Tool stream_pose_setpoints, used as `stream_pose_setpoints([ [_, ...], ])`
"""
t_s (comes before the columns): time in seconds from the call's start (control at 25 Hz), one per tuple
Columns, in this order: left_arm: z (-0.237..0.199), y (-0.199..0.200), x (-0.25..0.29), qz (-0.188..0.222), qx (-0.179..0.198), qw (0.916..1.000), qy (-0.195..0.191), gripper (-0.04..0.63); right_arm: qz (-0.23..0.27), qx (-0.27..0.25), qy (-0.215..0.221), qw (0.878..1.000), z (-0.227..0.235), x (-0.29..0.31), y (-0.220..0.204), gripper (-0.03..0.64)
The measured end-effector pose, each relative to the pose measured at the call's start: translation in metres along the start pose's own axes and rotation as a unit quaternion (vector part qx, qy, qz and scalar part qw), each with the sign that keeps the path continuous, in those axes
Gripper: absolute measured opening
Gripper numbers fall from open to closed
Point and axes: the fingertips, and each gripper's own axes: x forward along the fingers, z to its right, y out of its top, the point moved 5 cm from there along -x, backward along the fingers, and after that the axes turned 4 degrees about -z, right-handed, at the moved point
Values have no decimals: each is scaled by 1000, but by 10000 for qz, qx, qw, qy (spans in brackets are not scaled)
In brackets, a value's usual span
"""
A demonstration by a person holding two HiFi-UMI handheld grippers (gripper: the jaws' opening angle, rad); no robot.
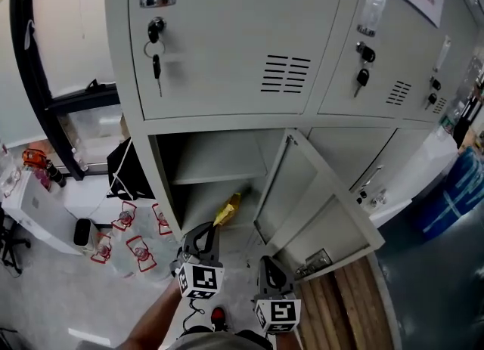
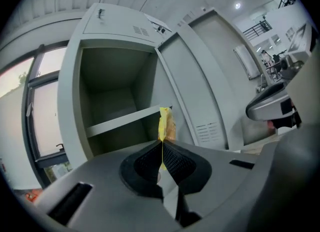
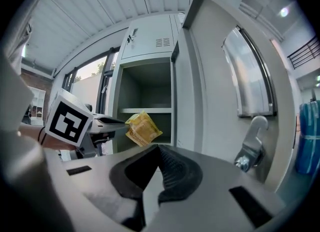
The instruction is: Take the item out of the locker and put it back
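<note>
A yellow snack packet (image 1: pixel 229 209) hangs in front of the open locker compartment (image 1: pixel 189 190), just below its inner shelf (image 1: pixel 219 171). My left gripper (image 1: pixel 206 236) is shut on the packet's lower edge. In the left gripper view the packet (image 2: pixel 164 123) stands edge-on above the closed pads of the left gripper (image 2: pixel 162 145). My right gripper (image 1: pixel 266 267) is lower and to the right, near the open door (image 1: pixel 302 197). It is shut with nothing in it. The right gripper view shows the right gripper (image 3: pixel 159 148), the packet (image 3: pixel 143 128) and the left gripper (image 3: pixel 107 122) holding it.
The locker door (image 3: pixel 220 75) swings out to the right, and its handle (image 3: pixel 252 141) is close to my right gripper. Keys (image 1: pixel 155 38) hang in the upper lockers. Several bottles (image 1: pixel 128 239) lie on the floor at left. Wooden boards (image 1: pixel 348 303) lie at lower right.
</note>
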Motion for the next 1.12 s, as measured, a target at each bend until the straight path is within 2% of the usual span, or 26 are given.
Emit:
stream_pose_setpoints([
  [0.2, 13, -5, 24, -103, 488, 9986, -144, 25, -106, 21, -123, 9999, 6, 3, -4, 17],
  [0.48, 27, -25, 44, -278, 942, 9948, -274, 25, -228, 14, -169, 9996, 9, 9, -9, 17],
  [1.12, 59, -60, 76, -650, 1237, 9866, -847, 26, -357, 70, -97, 9993, 8, 19, -21, 17],
])
